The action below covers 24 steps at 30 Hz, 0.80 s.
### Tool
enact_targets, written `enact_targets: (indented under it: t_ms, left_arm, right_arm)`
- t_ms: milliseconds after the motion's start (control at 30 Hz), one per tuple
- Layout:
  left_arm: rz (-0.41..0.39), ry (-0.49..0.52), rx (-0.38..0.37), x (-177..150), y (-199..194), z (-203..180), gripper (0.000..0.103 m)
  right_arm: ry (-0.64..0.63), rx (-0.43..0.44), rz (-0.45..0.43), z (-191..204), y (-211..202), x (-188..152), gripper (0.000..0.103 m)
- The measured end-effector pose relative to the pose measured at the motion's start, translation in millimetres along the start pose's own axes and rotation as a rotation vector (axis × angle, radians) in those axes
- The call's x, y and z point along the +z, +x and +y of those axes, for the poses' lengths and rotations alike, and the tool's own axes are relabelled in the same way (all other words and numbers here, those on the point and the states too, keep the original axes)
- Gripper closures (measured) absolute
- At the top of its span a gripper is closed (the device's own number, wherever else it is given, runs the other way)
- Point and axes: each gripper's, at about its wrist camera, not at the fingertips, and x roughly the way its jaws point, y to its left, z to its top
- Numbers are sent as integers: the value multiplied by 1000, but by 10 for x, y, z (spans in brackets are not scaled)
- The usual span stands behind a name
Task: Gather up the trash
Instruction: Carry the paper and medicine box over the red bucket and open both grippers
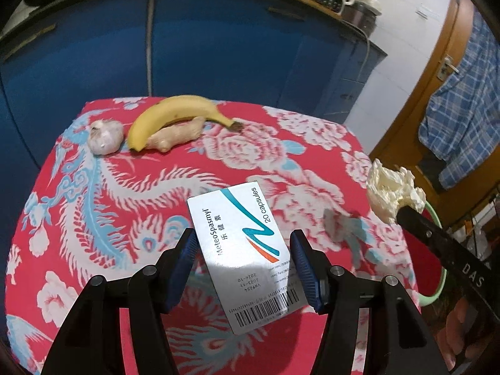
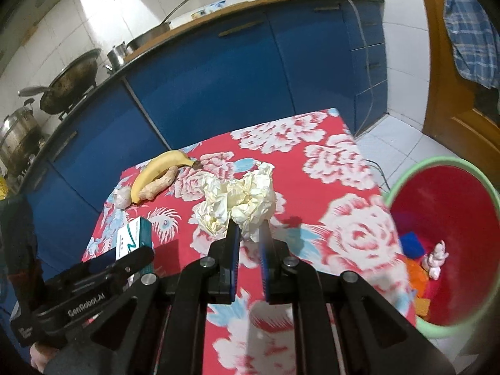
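Note:
A white MeteoSpasmyl medicine box (image 1: 243, 256) lies on the red flowered tablecloth (image 1: 131, 187). My left gripper (image 1: 243, 250) is open with its blue pads on either side of the box, not closed on it. My right gripper (image 2: 250, 234) is shut on a crumpled cream paper wad (image 2: 237, 203), held above the cloth. The wad also shows in the left wrist view (image 1: 393, 190), at the table's right edge. The box (image 2: 134, 237) and the left gripper (image 2: 93, 281) show at lower left in the right wrist view.
A banana (image 1: 178, 112), a ginger root (image 1: 175, 134) and a garlic bulb (image 1: 104, 136) lie at the table's far side. A red bin with a green rim (image 2: 450, 237) stands right of the table and holds some trash. Blue kitchen cabinets (image 2: 218, 78) stand behind.

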Motion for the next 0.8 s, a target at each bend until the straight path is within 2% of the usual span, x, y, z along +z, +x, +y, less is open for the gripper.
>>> enact_targets:
  t_ms: [400, 800]
  left_arm:
    - [-2, 103, -74, -10, -61, -633, 41]
    - [30, 204, -135, -83, 66, -1248, 41]
  right_arm:
    - [104, -79, -53, -620, -528, -147, 89]
    - [236, -193, -71, -1279, -792, -329, 87]
